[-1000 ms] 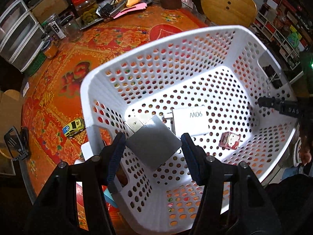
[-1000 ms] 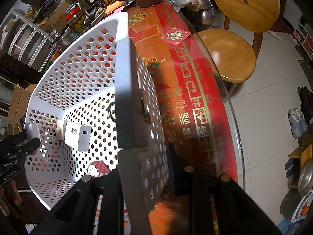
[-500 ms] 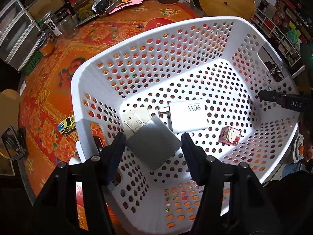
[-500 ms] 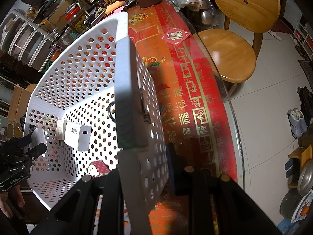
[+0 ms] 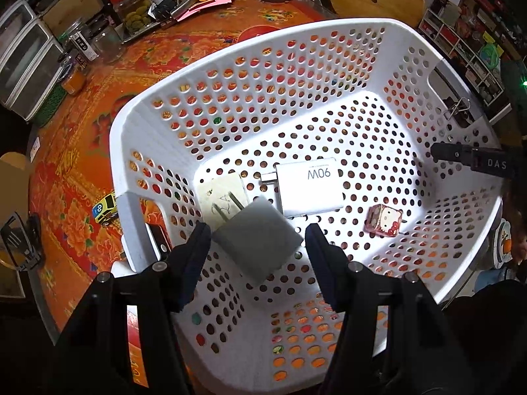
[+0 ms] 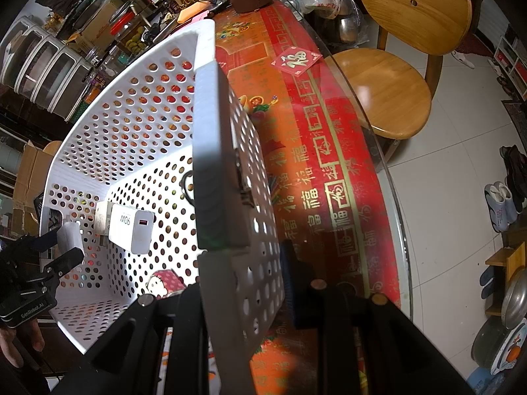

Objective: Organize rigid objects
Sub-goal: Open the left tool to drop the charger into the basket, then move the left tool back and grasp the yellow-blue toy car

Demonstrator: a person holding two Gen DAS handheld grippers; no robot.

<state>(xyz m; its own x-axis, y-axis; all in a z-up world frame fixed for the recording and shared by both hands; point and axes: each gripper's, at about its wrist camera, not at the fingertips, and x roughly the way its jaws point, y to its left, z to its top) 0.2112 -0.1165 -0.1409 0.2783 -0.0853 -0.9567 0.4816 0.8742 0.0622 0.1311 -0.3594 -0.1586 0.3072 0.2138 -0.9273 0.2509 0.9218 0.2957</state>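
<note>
Basket [image 5: 408,52], white and full of holes, sits on the red patterned table [image 5: 108,75]. The left gripper [image 5: 257,247] hangs over its near end, fingers spread with a grey charger block [image 5: 260,240] between them; whether the pads actually press on it I cannot tell. On the basket floor lie a white 90W charger [image 5: 309,187], a cream plug [image 5: 224,194] just beside it, and a small pink cartoon cube [image 5: 383,220] a little apart. The right gripper [image 6: 243,283] pinches the basket's side wall, fingers closed tight on it. A yellow toy car [image 5: 105,209] rests outside on the table.
</note>
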